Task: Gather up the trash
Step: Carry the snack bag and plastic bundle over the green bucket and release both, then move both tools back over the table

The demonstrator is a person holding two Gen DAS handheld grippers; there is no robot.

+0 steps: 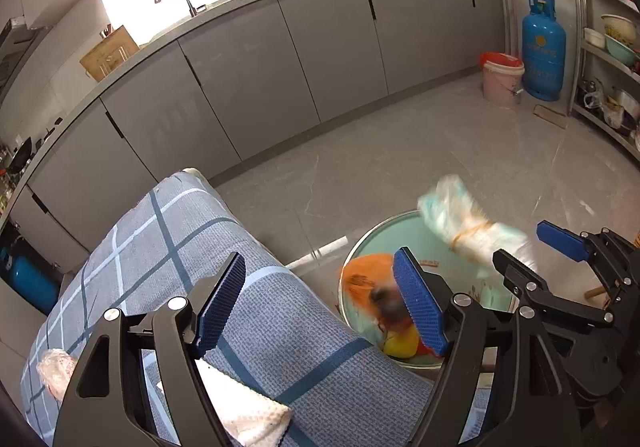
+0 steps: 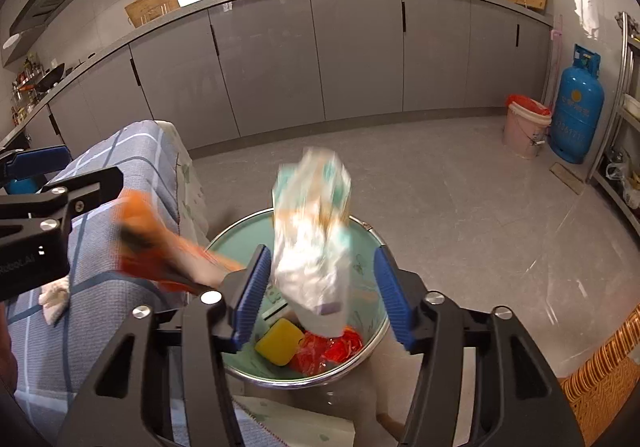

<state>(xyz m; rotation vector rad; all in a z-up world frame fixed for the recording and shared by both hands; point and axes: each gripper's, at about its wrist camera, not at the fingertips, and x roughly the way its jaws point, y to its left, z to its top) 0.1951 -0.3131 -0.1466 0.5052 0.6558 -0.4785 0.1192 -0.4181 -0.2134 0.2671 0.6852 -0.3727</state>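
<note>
Trash drops free: crumpled packet (image 2: pixel 312 243) and orange wrapper (image 2: pixel 160 247) look light, soft; pinch any fold. Left gripper (image 1: pixel 320 303) and right gripper (image 2: pixel 320 295) gape wide, empty, above bin (image 2: pixel 370 233).

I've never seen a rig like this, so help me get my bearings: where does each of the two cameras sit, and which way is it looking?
Left wrist view: on the left gripper, looking down past its open blue fingers at the checked cloth and basin; the right gripper shows.
Right wrist view: on the right gripper, above the basin; a crumpled wrapper between its open fingers.
Shared: basin, wrapper, orange bag, grey cabinets.
</note>
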